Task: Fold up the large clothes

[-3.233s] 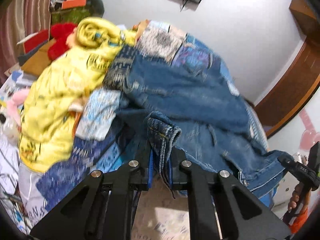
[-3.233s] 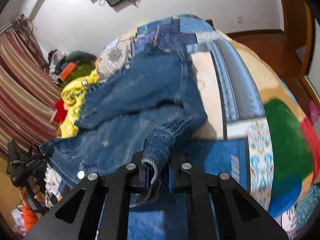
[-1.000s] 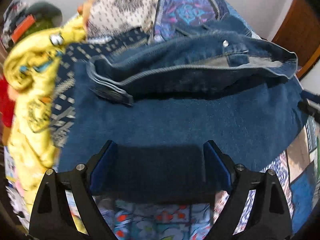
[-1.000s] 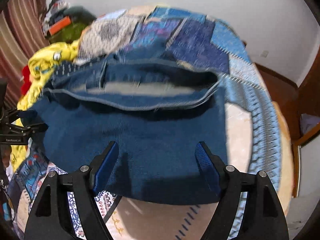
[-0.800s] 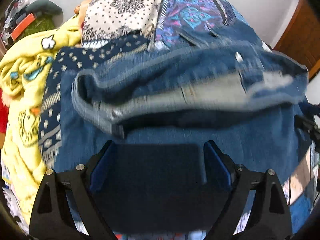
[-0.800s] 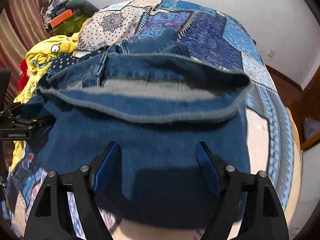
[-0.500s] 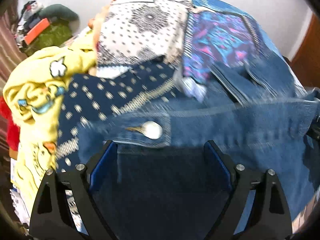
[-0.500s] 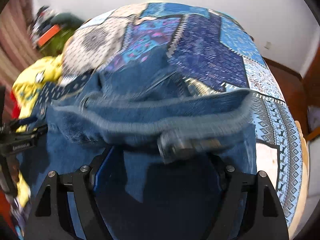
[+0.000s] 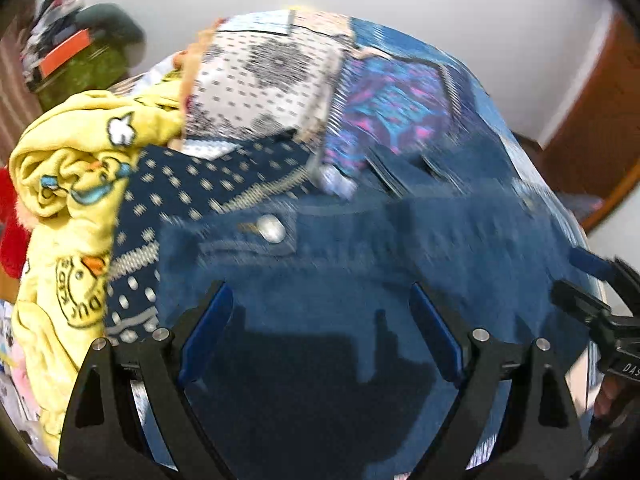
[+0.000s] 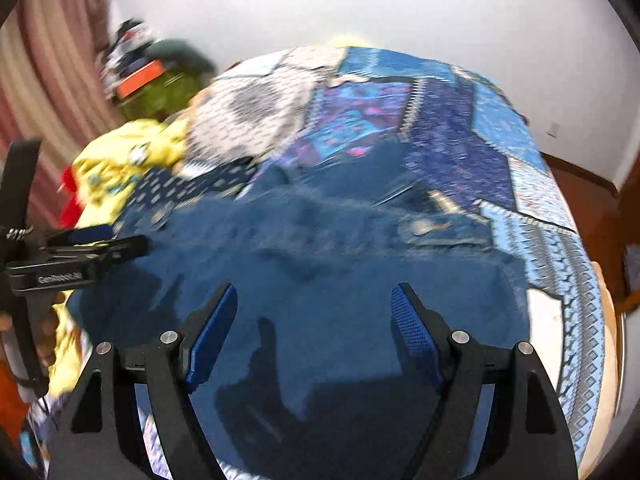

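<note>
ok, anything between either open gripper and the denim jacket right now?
Nothing visible. The left gripper and right gripper both hang open directly over the denim jacket, with bare denim between their fingers. The yellow garment is bunched off to the jacket's left edge, not under either gripper.

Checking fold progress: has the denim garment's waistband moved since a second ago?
Yes. The waistband has flipped away from the left gripper, toward the white bandana patch.
</note>
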The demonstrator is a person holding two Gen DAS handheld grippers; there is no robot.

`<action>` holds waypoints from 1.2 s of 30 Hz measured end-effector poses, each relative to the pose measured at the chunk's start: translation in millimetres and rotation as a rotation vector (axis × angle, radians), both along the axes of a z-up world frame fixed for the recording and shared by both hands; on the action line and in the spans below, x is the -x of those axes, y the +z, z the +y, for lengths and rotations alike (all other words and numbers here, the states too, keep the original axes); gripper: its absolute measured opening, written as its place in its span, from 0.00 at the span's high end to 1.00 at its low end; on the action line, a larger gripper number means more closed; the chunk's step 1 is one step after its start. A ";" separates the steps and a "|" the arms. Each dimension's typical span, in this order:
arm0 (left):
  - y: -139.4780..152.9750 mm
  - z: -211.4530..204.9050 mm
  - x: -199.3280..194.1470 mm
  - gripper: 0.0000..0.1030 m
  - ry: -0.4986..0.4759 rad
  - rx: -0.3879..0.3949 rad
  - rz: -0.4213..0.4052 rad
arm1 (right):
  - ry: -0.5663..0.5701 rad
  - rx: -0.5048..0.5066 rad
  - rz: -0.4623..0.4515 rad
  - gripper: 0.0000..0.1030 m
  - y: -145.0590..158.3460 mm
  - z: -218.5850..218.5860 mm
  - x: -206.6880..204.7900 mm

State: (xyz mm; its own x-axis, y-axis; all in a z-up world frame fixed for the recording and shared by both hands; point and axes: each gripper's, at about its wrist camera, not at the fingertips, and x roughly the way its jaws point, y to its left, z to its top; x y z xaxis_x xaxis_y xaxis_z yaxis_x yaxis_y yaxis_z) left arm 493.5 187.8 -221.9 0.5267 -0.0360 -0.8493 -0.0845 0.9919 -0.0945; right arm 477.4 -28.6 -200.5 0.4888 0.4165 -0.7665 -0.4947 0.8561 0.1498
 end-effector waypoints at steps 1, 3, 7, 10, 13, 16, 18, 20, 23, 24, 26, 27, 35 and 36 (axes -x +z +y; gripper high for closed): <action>-2.3 -4.8 4.5 0.13 -0.013 -0.007 0.003 | 0.014 0.005 0.005 0.26 -3.0 1.8 3.7; -10.1 -16.2 16.9 0.13 -0.046 -0.025 0.019 | 0.029 0.028 0.023 0.26 -12.9 3.4 8.5; -34.6 -17.2 32.6 0.13 -0.044 -0.025 0.086 | 0.034 0.117 0.077 0.26 -34.8 -6.3 7.2; -52.6 -2.7 43.2 0.13 -0.018 -0.014 0.118 | 0.008 0.176 0.090 0.26 -43.9 -27.4 5.6; -53.0 7.5 56.1 0.13 -0.012 0.011 0.093 | 0.036 0.139 0.114 0.26 -40.8 -51.1 9.8; -46.7 10.3 72.1 0.13 -0.014 -0.032 0.072 | -0.017 0.175 0.095 0.19 -37.4 -67.7 18.4; -45.4 12.9 83.9 0.13 -0.019 -0.060 0.070 | -0.018 0.139 0.107 0.19 -36.2 -78.7 25.4; -43.2 16.6 96.8 0.13 -0.014 -0.073 0.067 | -0.034 0.125 0.108 0.19 -34.5 -84.8 33.0; -45.9 31.7 121.2 0.11 0.030 -0.053 0.090 | -0.095 0.165 0.105 0.18 -33.7 -91.9 41.2; -48.4 37.5 128.1 0.11 0.059 -0.054 0.104 | -0.111 0.176 0.114 0.18 -35.3 -95.8 43.1; -53.8 53.5 145.1 0.11 0.122 -0.021 0.121 | -0.131 0.171 0.135 0.18 -37.5 -104.6 46.3; -56.8 64.5 155.9 0.11 0.168 0.016 0.123 | -0.150 0.166 0.143 0.18 -37.4 -110.3 48.2; -48.4 104.3 201.2 0.11 0.353 0.279 0.048 | -0.217 0.128 0.092 0.18 -10.1 -131.4 60.9; -46.3 102.7 200.6 0.11 0.344 0.310 0.032 | -0.218 0.116 0.077 0.18 -4.9 -129.9 61.8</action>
State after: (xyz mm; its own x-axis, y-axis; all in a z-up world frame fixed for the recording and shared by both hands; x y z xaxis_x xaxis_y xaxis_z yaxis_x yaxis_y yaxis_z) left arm 292.9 290.6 -268.1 0.5264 -0.1183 -0.8420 -0.4116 0.8310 -0.3741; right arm 415.6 -158.5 -205.4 0.4957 0.2149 -0.8415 -0.2873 0.9549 0.0746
